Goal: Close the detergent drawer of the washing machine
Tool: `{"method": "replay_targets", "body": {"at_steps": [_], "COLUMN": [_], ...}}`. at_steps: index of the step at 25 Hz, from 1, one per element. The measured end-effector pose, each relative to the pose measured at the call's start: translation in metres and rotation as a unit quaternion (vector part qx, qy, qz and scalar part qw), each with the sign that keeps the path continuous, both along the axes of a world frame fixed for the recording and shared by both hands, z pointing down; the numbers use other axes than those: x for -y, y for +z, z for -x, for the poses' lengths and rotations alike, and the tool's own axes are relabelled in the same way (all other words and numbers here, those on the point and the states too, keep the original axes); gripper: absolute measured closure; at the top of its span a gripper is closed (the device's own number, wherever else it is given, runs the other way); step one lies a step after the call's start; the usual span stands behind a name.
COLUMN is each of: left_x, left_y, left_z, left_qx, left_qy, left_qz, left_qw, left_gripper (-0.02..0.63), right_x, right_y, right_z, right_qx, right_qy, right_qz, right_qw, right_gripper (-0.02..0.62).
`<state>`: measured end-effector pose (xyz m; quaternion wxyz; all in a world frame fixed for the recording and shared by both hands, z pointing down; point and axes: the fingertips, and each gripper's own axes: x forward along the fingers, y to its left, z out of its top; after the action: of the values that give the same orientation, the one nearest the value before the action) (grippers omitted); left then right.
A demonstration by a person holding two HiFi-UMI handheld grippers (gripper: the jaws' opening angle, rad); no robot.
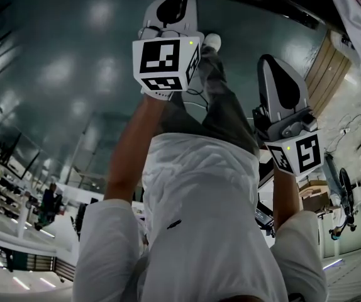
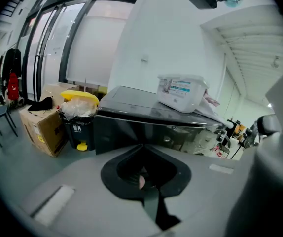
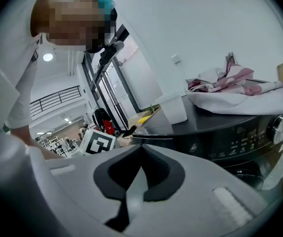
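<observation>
Both sets of jaws are together with nothing between them. Your left gripper [image 2: 143,147] has its dark pads meeting at a point, and your right gripper [image 3: 141,146] looks the same. In the left gripper view the washing machine [image 2: 131,130] sits at 12 o'clock just beyond the jaws and apart from them, showing a dark glossy top and front. A white tub [image 2: 181,93] stands on its lid toward 1 o'clock. At 9 o'clock of the machine, on the floor, there is a black bin [image 2: 80,127] with a yellow lid [image 2: 80,97], and a cardboard box [image 2: 40,127] just beside it further out. In the right gripper view the machine is at 2 to 3 o'clock, near but not touched. Its control panel [image 3: 240,143] and knob [image 3: 279,127] face you, and a pink-and-white cloth [image 3: 237,90] is heaped on top. I can't pick out the detergent drawer in any view, so I can't tell whether it is open or shut. The left gripper's marker cube [image 3: 96,143] shows at 9 o'clock of the right jaws. The head view looks down your white shirt [image 1: 199,219] to the teal floor [image 1: 73,55], with both grippers held out ahead, left at 12 o'clock and right at 2 o'clock. The machine isn't clearly visible in that view.
</observation>
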<state>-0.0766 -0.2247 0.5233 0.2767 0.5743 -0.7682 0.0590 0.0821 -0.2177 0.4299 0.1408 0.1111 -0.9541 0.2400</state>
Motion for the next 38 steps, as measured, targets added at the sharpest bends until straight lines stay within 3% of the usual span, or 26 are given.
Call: {"method": "replay_targets", "body": {"at_steps": [5,38], "left_x": [0.004,0.011], "left_y": [0.0,-0.004], "left_z": [0.002,0.019], "left_qx": [0.003,0.013], "left_qy": [0.018,0.015], "left_qz": [-0.004,-0.023], "left_qw": [0.9998,0.9995], "left_gripper": [0.586,0.584], "right_x": [0.006,0.013], "right_y": [0.002,0.006], "right_z": [0.002,0.015], "right_qx": [-0.001,-0.009], "right_qy": [0.004,0.014], "right_qz": [0.003,0.01], "right_qw": [1.0,1.0], "right_gripper": [0.594,0.594]}}
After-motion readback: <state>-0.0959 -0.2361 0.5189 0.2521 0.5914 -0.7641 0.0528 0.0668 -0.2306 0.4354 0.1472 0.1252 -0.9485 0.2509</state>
